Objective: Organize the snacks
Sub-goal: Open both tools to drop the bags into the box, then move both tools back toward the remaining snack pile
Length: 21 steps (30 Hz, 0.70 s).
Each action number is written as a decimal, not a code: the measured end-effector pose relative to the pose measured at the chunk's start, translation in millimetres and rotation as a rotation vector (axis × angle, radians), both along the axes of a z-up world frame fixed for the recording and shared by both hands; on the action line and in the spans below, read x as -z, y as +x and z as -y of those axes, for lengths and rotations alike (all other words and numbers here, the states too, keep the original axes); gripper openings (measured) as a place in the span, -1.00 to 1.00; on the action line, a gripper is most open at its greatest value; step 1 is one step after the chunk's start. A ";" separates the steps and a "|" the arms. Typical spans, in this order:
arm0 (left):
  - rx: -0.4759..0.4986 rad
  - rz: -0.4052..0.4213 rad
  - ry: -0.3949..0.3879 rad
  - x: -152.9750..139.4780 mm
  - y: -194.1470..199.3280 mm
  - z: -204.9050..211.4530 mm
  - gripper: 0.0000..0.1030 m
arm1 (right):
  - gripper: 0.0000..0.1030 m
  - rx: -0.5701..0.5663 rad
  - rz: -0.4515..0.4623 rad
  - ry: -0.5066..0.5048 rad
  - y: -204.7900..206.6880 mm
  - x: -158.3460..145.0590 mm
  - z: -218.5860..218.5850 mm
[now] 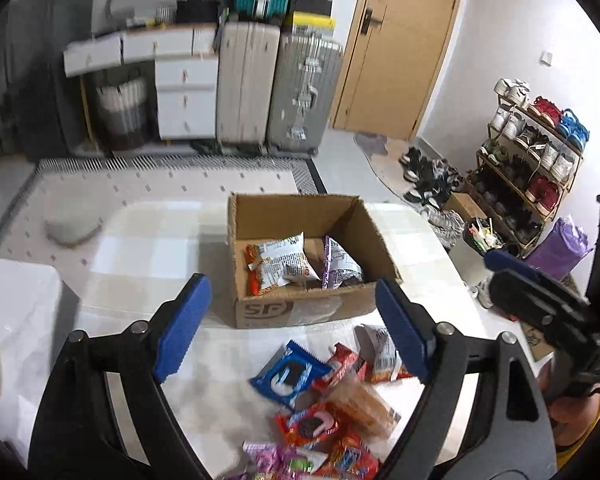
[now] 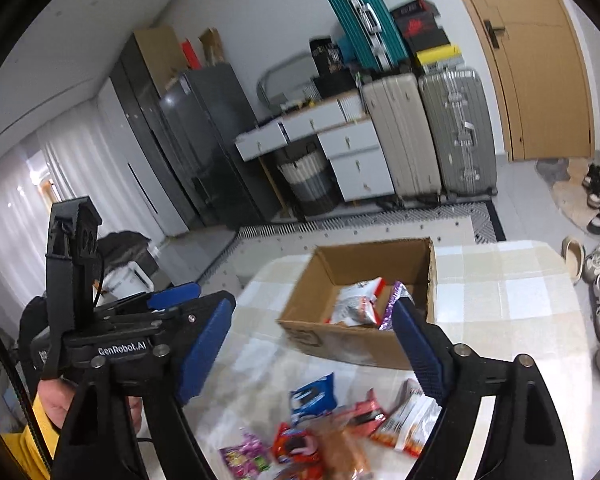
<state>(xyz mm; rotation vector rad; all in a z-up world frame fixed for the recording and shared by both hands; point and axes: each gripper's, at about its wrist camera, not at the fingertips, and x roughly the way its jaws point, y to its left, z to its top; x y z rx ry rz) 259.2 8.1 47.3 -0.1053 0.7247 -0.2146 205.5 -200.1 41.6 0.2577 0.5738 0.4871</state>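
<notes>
Snacks (image 1: 320,404) lie loose before box (image 1: 300,312); left gripper (image 1: 288,328) and right gripper (image 2: 312,348) both gape empty; best pinch one edge packet, lift clear, drop inside.

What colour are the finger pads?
Blue pads, shown best in the left wrist view.

An open cardboard box (image 1: 300,308) stands on the table, holding an orange-and-white packet (image 1: 280,264) and a purple one (image 1: 340,266). Just before it lie loose snacks: a blue cookie pack (image 1: 286,376), red packs (image 1: 340,366), a pink bag (image 1: 276,458).
</notes>
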 end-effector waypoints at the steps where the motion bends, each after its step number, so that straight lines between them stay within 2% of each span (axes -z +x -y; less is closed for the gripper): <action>1: -0.001 0.023 0.010 -7.0 -16.1 1.1 0.65 | 0.66 0.002 0.014 0.000 -9.5 -3.6 -0.4; 6: -0.006 0.100 0.009 -35.9 -90.5 0.9 0.66 | 0.81 0.012 0.094 0.001 -70.7 -23.6 -3.2; 10: -0.025 0.145 0.003 -49.5 -145.4 -5.1 0.69 | 0.84 0.025 0.153 0.016 -121.3 -28.9 -3.1; 13: -0.039 0.173 0.016 -54.3 -184.1 -9.0 0.75 | 0.85 0.029 0.166 0.033 -147.6 -27.1 -2.2; 15: -0.048 0.196 0.010 -56.7 -209.3 -13.7 0.99 | 0.86 0.036 0.181 0.035 -167.4 -25.0 -1.9; 21: -0.076 0.255 0.042 -58.2 -274.8 -23.5 0.99 | 0.88 0.049 0.220 0.004 -211.0 -18.7 -5.7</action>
